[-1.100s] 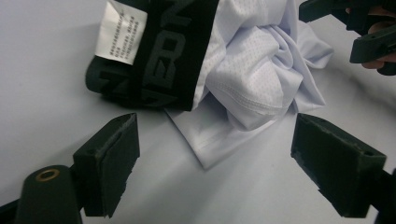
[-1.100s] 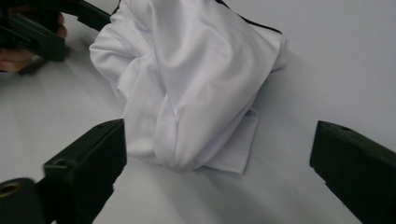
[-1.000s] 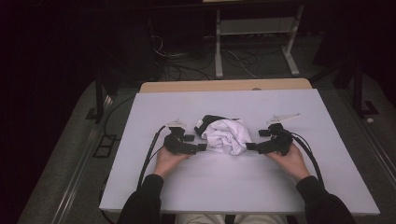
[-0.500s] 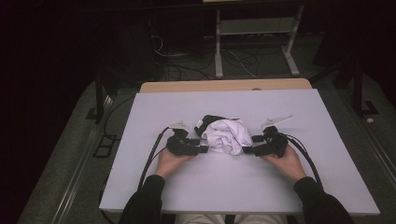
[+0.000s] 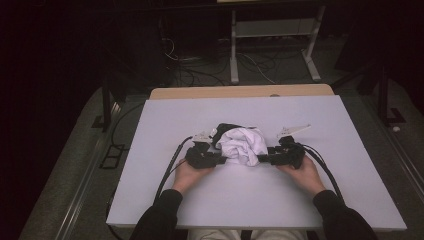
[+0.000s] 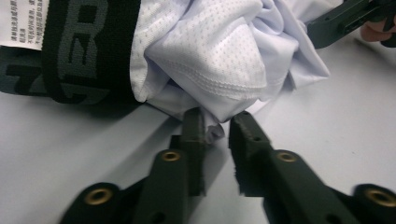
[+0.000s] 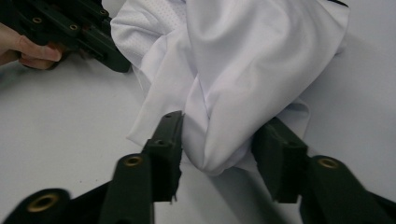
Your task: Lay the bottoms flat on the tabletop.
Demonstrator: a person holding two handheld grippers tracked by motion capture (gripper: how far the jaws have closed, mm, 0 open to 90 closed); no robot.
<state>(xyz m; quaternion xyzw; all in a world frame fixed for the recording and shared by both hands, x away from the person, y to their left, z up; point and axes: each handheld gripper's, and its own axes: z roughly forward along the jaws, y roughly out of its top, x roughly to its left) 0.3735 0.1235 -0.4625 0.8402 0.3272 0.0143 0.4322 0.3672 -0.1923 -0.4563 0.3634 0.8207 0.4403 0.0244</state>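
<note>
A crumpled white mesh garment [image 5: 242,142] with a black waistband [image 6: 84,46] lies in the middle of the white table [image 5: 250,200]. My left gripper [image 5: 220,157] lies flat at the garment's left edge. Its jaws have just been closing and stand narrow, with a small hem of cloth [image 6: 212,133] between the tips and a gap still showing [image 6: 217,123]. My right gripper [image 5: 262,159] lies at the garment's right edge. Its jaws have also just been closing and straddle a thick fold of white cloth [image 7: 217,135] without squeezing it.
A white care label [image 6: 21,21] is sewn on the waistband. Cables [image 5: 170,167] trail from both grippers toward the table's near edge. Beyond the far edge, a wooden board [image 5: 240,91], floor cables and a metal stand [image 5: 272,45] sit in the dark.
Both grippers have edged inward against the garment's sides, and both pairs of jaws have narrowed around cloth. The garment itself has hardly shifted.
</note>
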